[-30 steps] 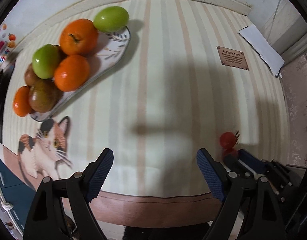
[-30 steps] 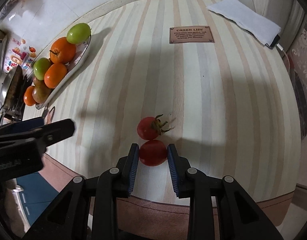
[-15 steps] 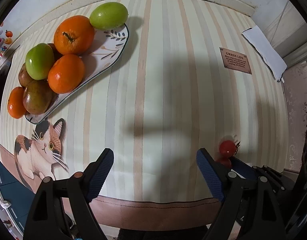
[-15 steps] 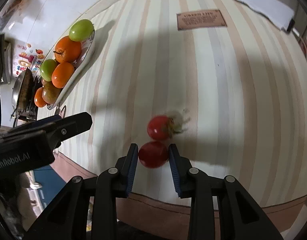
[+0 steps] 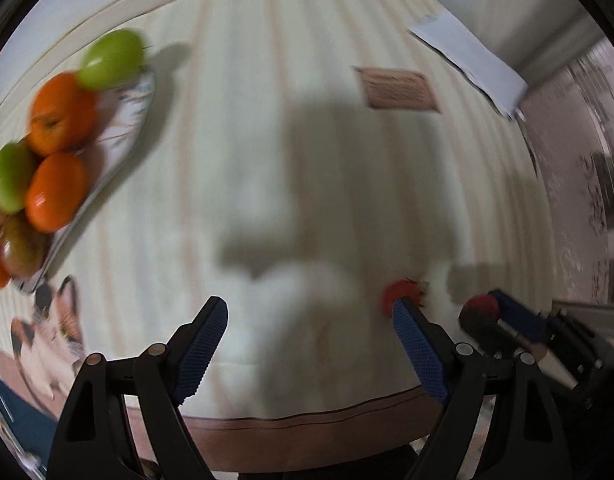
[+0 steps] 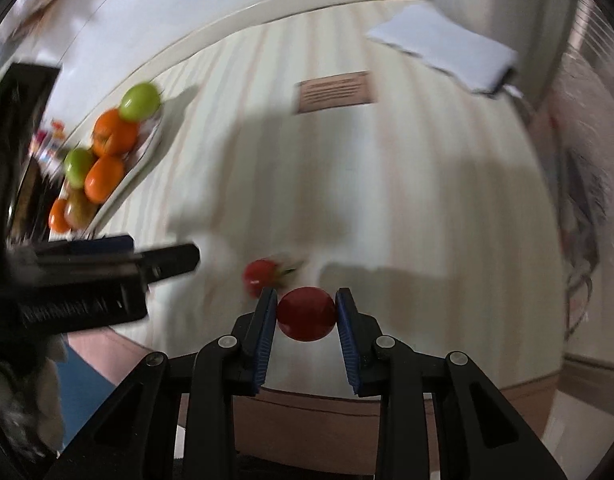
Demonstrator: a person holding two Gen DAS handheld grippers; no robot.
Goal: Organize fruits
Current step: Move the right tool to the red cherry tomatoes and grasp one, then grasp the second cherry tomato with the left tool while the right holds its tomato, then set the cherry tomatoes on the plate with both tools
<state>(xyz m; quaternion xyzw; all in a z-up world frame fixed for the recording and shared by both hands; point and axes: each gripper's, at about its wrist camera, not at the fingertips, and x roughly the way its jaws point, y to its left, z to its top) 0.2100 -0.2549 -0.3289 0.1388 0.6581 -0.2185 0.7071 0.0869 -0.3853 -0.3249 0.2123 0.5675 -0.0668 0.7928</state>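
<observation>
Your right gripper (image 6: 306, 307) is clamped on a smooth red tomato (image 6: 306, 314), both blue pads pressed against its sides, held at 6 o'clock in the right wrist view. Just at its 10 o'clock a second red tomato (image 6: 260, 276) with a green stalk lies on the striped tablecloth (image 6: 427, 200), smeared by blur. Your left gripper (image 5: 309, 320) stands wide apart with nothing between its pads; in its own view that stalked tomato (image 5: 401, 294) peeks out past the right pad tip, half hidden. The brown label (image 6: 336, 91) on the cloth at 12 o'clock carries lines of print too blurred to read, and the white lettering on the left gripper's black body (image 6: 73, 292) is likewise unreadable. The fruit plate (image 5: 121, 136) sits at 9 o'clock in the left view, piled with oranges (image 5: 61, 116) and green fruit (image 5: 111, 58); its lower end runs out of frame. A cat picture (image 5: 53, 340) shows at 8 o'clock, partly cut off. A white folded paper (image 5: 471, 56) lies at 1 o'clock.
</observation>
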